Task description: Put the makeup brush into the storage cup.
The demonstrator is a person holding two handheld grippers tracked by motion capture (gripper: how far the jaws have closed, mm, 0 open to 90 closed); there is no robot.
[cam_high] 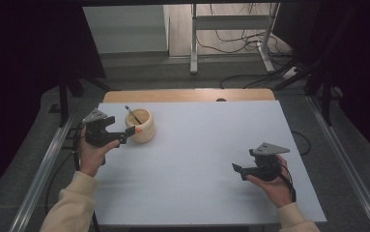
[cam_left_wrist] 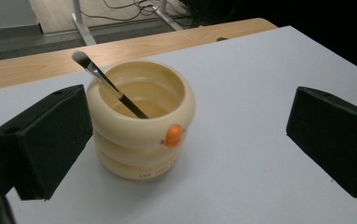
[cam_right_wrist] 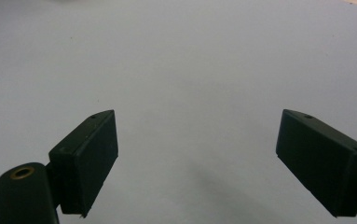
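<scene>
Cream ribbed cup (cam_left_wrist: pixel 141 126) with small orange knob on its front and faint dark lettering near base; brush (cam_left_wrist: pixel 108 84) has black handle, silver ferrule, grey tip; table (cam_high: pixel 211 159) pale grey-white, light wood strip at far edge; both grippers' jaws black

Only the cup (cam_high: pixel 140 125) seemingly blocks the left tool (cam_high: pixel 124 136); table (cam_high: pixel 211 145) open elsewhere

A cream ribbed cup (cam_left_wrist: pixel 141 135) standing near the table's (cam_left_wrist: pixel 260 93) far left corner carries a short line of small reddish print low on its side, just above its base, too small and blurred to read; no other writing can be read.
</scene>
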